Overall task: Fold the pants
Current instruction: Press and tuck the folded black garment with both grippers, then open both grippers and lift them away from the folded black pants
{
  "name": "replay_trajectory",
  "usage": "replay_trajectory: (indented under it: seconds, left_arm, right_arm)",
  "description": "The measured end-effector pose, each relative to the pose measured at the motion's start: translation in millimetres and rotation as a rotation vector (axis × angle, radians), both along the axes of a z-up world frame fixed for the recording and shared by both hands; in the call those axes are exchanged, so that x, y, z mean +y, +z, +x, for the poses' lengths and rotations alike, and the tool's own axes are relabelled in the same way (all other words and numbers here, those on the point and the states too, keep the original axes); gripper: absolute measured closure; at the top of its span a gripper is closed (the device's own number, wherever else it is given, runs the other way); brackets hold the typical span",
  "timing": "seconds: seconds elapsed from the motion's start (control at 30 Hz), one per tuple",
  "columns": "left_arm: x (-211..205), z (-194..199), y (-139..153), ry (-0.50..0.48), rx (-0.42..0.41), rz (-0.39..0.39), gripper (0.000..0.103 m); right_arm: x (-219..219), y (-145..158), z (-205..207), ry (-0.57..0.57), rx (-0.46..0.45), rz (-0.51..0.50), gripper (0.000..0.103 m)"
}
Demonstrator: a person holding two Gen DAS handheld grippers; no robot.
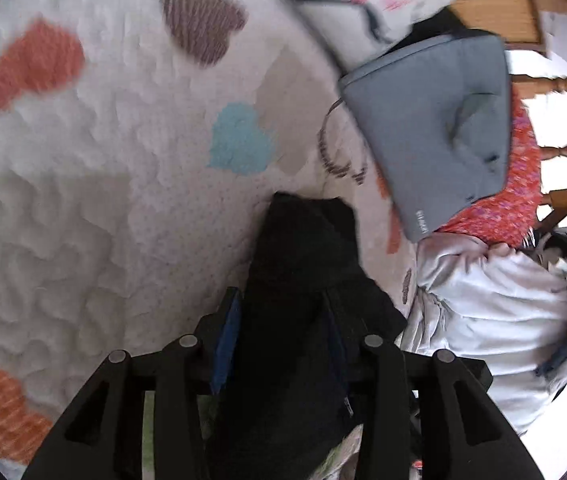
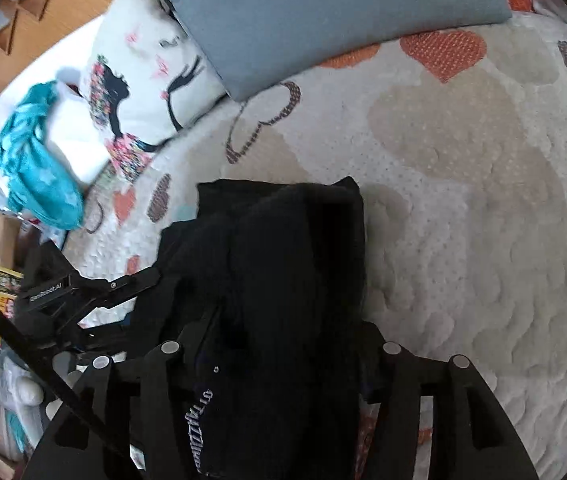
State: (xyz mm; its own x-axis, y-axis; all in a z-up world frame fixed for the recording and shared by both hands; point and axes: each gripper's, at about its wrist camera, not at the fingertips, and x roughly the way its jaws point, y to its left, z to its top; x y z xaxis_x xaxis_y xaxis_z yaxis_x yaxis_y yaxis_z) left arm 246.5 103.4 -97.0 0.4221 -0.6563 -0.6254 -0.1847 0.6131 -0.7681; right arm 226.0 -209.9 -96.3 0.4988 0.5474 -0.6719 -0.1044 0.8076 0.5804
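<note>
The black pants [image 1: 303, 280] hang bunched between the fingers of my left gripper [image 1: 287, 320], which is shut on the cloth above a white quilt with coloured hearts [image 1: 83, 200]. In the right wrist view the same black pants [image 2: 283, 260] fill the space between the fingers of my right gripper [image 2: 283, 320], which is shut on them; a waistband with white lettering shows near the bottom. The left gripper [image 2: 83, 292] shows at the left of that view, gripping the pants' edge.
A grey IPASON cushion [image 2: 323, 12] lies at the head of the bed, also in the left wrist view [image 1: 435, 128]. A printed white pillow [image 2: 143, 80], a teal garment [image 2: 35, 152], a white garment [image 1: 491, 312], red fabric [image 1: 515, 184] and wooden furniture [image 1: 563, 152] lie around.
</note>
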Motion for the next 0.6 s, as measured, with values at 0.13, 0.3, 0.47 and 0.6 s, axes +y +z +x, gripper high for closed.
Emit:
replay_trajectory:
  seconds: [0.13,0.3,0.47,0.6]
  left_arm:
    - [-5.5,-7.6,34.1,-0.028,-0.096,0.046,0.065]
    - [-44.7,11.9,36.2,-0.085,-0.111,0.077,0.057]
    - [-56.0,30.2,-3.6,-0.05,-0.036,0.08,0.057]
    - [-50.9,31.6,-9.9,-0.048,-0.04,0.05,0.057]
  right_arm:
    - [-23.5,35.6,-25.7,-0.057,-0.123,0.087,0.041]
    - [-24.2,42.4,-18.9,0.002,-0.092,0.361,0.037]
    - [-27.8,7.0,26.9,-0.071,0.022,0.428,0.037]
    - [-40.2,-22.4,53.8,-0.147,0.082,0.474,0.041]
